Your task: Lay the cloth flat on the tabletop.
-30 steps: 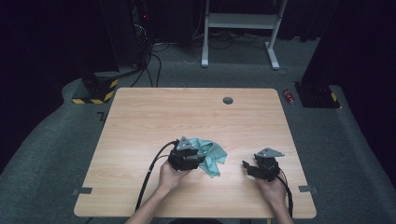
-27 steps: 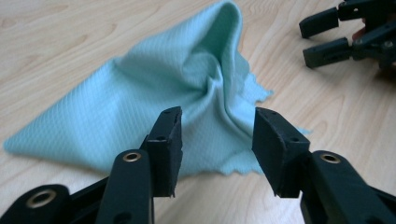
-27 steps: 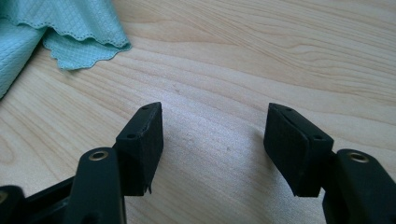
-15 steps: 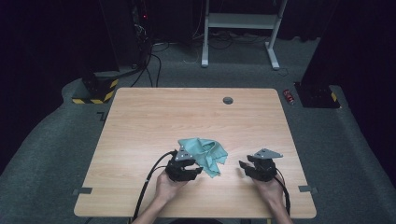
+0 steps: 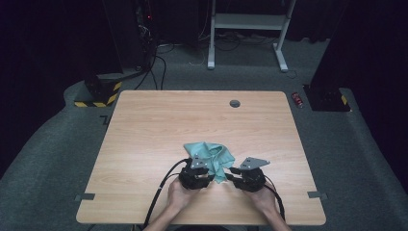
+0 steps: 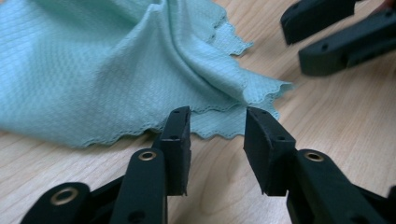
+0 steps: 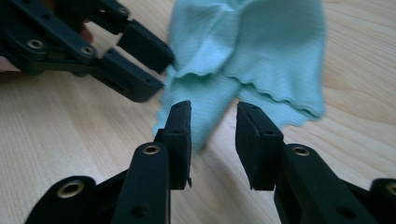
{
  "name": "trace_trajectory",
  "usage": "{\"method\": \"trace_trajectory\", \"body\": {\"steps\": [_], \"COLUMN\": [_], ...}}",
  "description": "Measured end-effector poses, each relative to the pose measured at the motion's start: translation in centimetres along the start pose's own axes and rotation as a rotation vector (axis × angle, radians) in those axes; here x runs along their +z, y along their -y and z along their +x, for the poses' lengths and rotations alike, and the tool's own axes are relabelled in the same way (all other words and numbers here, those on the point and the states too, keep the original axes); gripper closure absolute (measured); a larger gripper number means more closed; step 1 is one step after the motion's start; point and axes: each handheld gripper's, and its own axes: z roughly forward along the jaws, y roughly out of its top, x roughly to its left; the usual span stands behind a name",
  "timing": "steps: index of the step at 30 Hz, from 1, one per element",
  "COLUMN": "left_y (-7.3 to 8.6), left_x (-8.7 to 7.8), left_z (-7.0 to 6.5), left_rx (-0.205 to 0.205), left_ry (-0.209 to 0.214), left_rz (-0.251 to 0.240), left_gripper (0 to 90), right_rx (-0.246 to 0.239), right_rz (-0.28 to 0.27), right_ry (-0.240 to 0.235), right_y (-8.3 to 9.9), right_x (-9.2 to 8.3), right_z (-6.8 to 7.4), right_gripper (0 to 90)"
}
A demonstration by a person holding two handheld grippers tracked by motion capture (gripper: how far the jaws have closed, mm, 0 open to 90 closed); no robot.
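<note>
- Cloth (image 5: 210, 155), crumpled and mint green, lay on the worktop (image 5: 159, 120) just ahead of both tongs, its scalloped hem nearest them.
- Left tongs (image 6: 217, 126) stood half apart, having just been closing, the hem just past their tips, unclamped.
- Right tongs (image 7: 212, 120), likewise closing, framed a hanging corner between the jaws without pinching it.
- Both tongs faced each other across that corner, about equally near.
</note>
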Motion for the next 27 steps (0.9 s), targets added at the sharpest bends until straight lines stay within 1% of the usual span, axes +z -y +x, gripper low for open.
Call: {"method": "trace_trajectory", "body": {"steps": [1,3,4,6,7,8,10,11,14,17,22,25,26,27], "left_y": [-0.1,-0.2,-0.2,-0.3,-0.4,-0.5,-0.6,-0.6,-0.7,-0.7,-0.6,-0.6,-0.6,-0.7], "left_x": [0.1,0.2,0.3,0.4,0.5,0.5,0.7,0.7,0.9,1.0,1.1,1.1,1.0,1.1], "left_z": [-0.1,-0.4,-0.5,-0.7,-0.7,-0.8,-0.9,-1.0,-1.1,-1.2,-1.2,-1.2,-1.1,-1.1], "left_rx": [0.003,0.013,0.015,0.014,0.015,0.014,0.015,0.023,0.025,0.032,0.032,0.039,0.042,0.037], "left_ry": [0.002,0.002,0.002,-0.001,-0.001,-0.004,-0.008,-0.01,-0.009,-0.014,-0.017,-0.029,-0.033,-0.036], "left_rz": [0.002,0.005,0.009,0.006,0.007,0.006,0.007,0.012,0.016,0.024,0.023,0.023,0.025,0.023], "left_gripper": [62.7,62.6,61.8,61.1,60.1,60.1,59.9,59.9,59.9,59.9,60.6,65.5,65.5,67.3], "right_rx": [-0.022,-0.03,-0.038,-0.042,-0.045,-0.045,-0.043,-0.042,-0.043,-0.044,-0.053,-0.049,-0.049,-0.045], "right_rz": [0.011,0.014,0.026,0.035,0.045,0.045,0.056,0.059,0.049,0.045,0.043,0.032,0.032,0.032], "right_ry": [-0.007,-0.012,-0.014,-0.013,-0.009,-0.009,0.004,0.011,0.03,0.037,0.048,0.054,0.054,0.053], "right_y": [-0.3,-0.3,-0.5,-0.5,-0.5,-0.5,-0.5,-0.4,-0.5,-0.4,-0.4,-0.3,-0.3,-0.3], "right_x": [0.4,0.6,1.0,1.1,1.5,1.5,1.7,1.7,1.5,1.4,1.2,0.9,0.9,0.8], "right_z": [0.4,0.5,0.6,0.7,0.7,0.7,0.6,0.6,0.5,0.4,0.4,0.3,0.3,0.2], "right_gripper": [67.2,67.7,69.4,70.4,73.5,73.5,78.0,80.6,88.3,89.7,90.0,90.0,90.0,90.0]}}
